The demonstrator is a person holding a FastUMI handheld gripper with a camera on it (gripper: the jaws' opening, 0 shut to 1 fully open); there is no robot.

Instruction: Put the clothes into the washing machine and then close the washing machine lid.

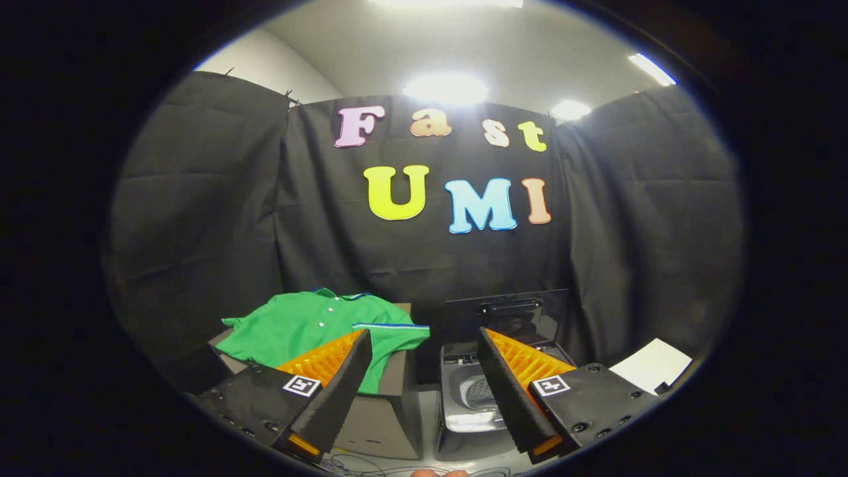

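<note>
From the gripper view, the tool (424, 387) hangs with its fingers spread wide, gripping nothing. The green shirt (318, 328) lies on a box (384, 411) just left of the washing machine (474, 391), whose lid (507, 315) stands raised.

One green shirt (318, 328), one cardboard box (381, 411), one washing machine (474, 391), one white sheet (652, 364).

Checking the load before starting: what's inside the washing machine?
The drum of the washing machine looks bare where visible; the right finger covers part. The open gripper holds nothing.
</note>
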